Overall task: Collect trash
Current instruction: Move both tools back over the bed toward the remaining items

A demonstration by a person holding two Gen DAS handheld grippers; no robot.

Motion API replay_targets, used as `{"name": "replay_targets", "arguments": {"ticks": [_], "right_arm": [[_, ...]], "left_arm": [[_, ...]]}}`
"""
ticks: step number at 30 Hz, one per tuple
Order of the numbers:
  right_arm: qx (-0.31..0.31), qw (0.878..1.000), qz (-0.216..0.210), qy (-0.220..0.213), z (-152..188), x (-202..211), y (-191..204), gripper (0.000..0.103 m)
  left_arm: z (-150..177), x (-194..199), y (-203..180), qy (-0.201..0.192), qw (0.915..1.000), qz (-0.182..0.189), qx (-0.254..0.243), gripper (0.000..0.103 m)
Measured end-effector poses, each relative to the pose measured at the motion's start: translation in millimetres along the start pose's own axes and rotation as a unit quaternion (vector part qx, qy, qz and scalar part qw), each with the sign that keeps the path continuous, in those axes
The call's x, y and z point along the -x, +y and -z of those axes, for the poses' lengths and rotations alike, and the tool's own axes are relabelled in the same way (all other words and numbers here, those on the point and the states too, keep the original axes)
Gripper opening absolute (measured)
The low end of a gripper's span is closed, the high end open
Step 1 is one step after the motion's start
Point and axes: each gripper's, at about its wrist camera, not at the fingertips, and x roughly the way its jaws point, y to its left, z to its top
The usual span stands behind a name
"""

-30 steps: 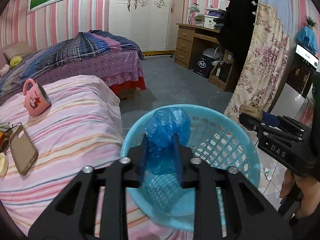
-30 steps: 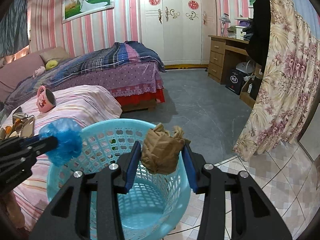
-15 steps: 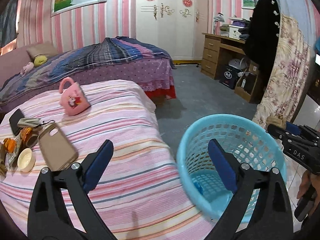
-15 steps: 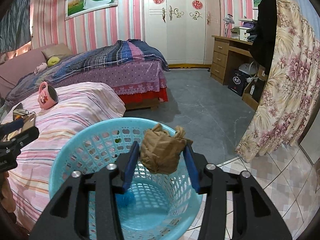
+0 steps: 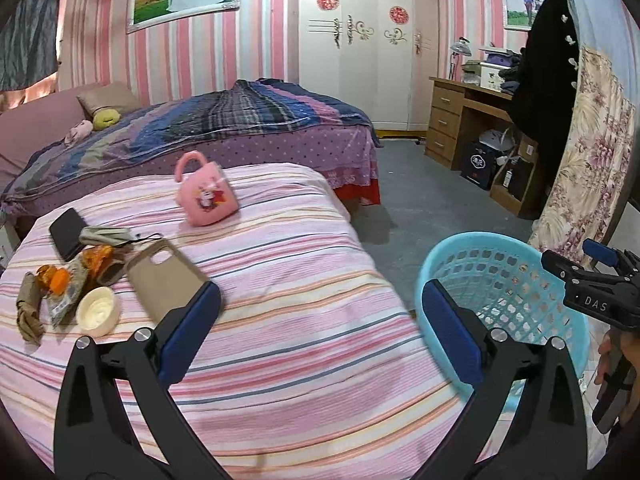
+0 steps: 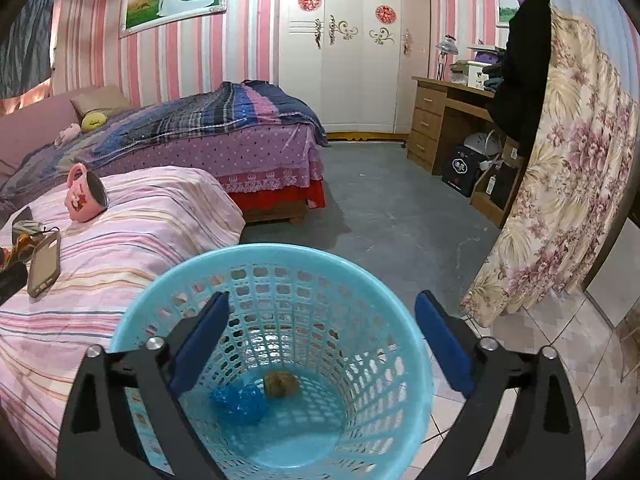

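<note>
Trash lay in the blue basket [image 6: 276,264] while both pairs of tongs were opening, empty.

The right gripper [image 6: 322,340] hung over the basket, jaws spreading wide with nothing between them; a crumpled blue bag [image 6: 239,399] and a brown wad [image 6: 281,385] sat touching at the bottom. The left gripper [image 5: 320,330] gaped over the striped bed [image 5: 288,264], gripping nothing. At the far left lay orange wrappers [image 5: 60,280], a small bowl [image 5: 97,310], a phone case [image 5: 164,276] and a pink mug [image 5: 206,196].
</note>
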Motion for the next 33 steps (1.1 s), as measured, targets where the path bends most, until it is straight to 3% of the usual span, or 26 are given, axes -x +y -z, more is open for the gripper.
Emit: {"name": "replay_targets", "arguments": {"ticks": [14, 24, 33], "right_arm": [[0.014, 0.999, -0.036, -0.021, -13.1, 15.2, 79.6, 0.098], [0.041, 0.996, -0.076, -0.028, -12.3, 17.2, 149.6, 0.098], [0.07, 0.994, -0.082, -0.018, -6.5, 13.5, 188.3, 0.098]], "left_arm": [[6.7, 28.2, 86.6, 0.006, 0.9989, -0.041, 0.025, 0.097], [18.2, 49.4, 167.2, -0.004, 0.9935, -0.109, 0.034, 0.098], [37.4, 55.9, 242.9, 0.003, 0.986, -0.154, 0.065, 0.098]]}}
